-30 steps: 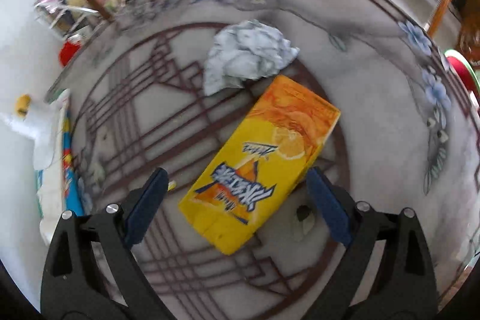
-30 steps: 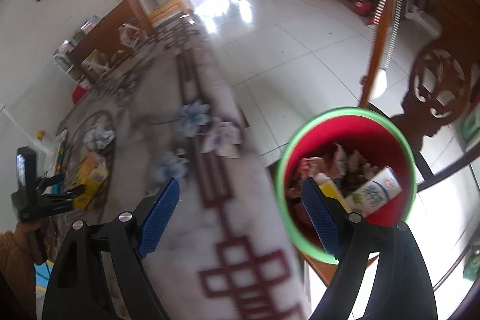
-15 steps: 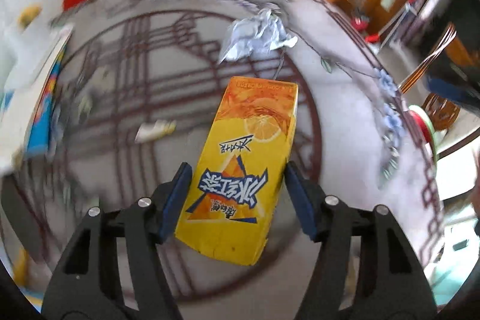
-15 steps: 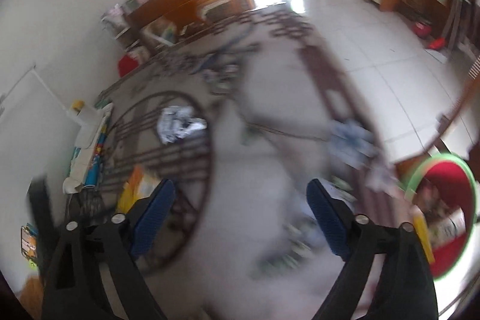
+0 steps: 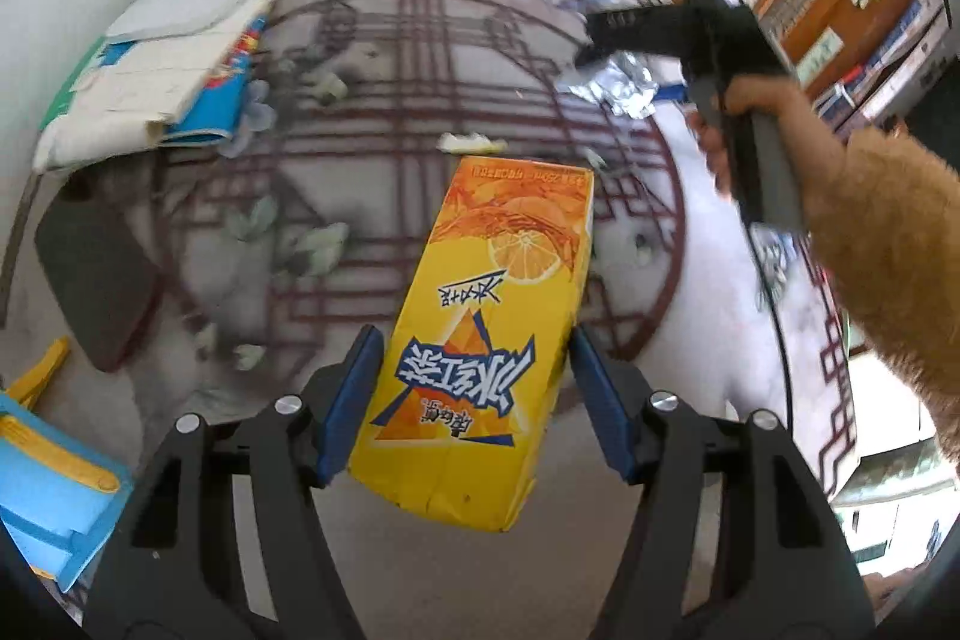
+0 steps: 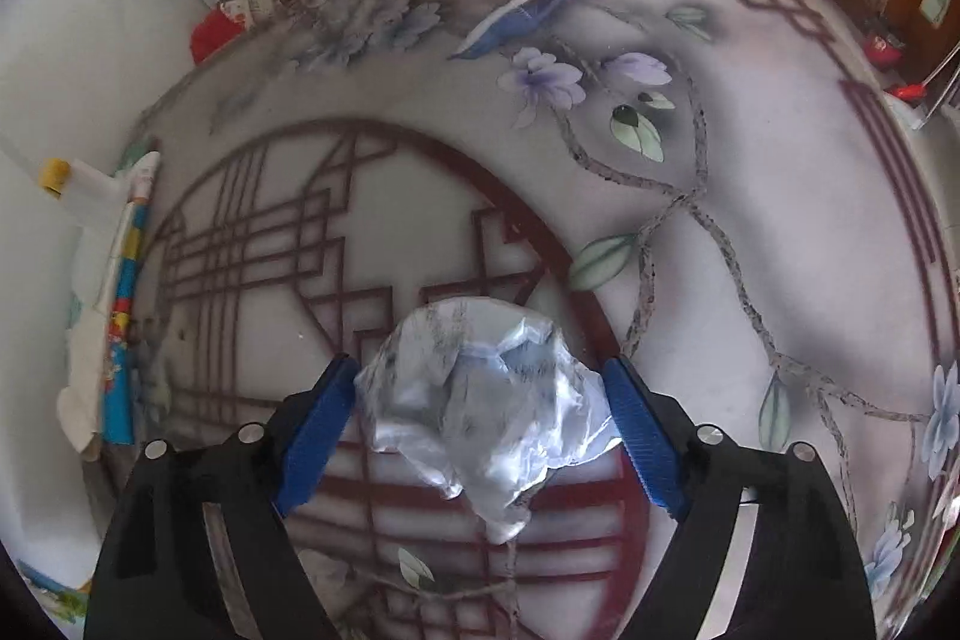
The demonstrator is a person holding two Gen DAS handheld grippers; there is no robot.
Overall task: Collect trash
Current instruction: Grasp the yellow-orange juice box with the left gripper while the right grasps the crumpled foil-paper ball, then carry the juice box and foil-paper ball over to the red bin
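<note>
The round table point(image 6: 780, 196) with its painted flowers and dark red lattice pattern takes up most of what you can see, with a stack of papers and a blue packet point(image 5: 180, 82) pushed to its wall side and small scraps still scattered over the pattern. The yellow iced-tea carton point(image 5: 492, 340) is the biggest piece of trash, and it sits in the left gripper point(image 5: 474, 400): its long axis runs straight out ahead along the fingers, the near end between the blue pads, both of which press on its sides, so I'd call that a firm hold, and the carton looks lifted off the tabletop. Next is the crumpled silvery wrapper point(image 6: 480, 412), lying on the lattice circle right between the pads of the right gripper point(image 6: 480, 430). Those jaws have just been closing and stand about half open; the left pad touches the wrapper's edge, while the right one looks barely in contact, so I can't say it is truly pinched yet. The person's right hand point(image 5: 732, 118) holds that tool past the carton, so the right side is nearer the wrapper.
</note>
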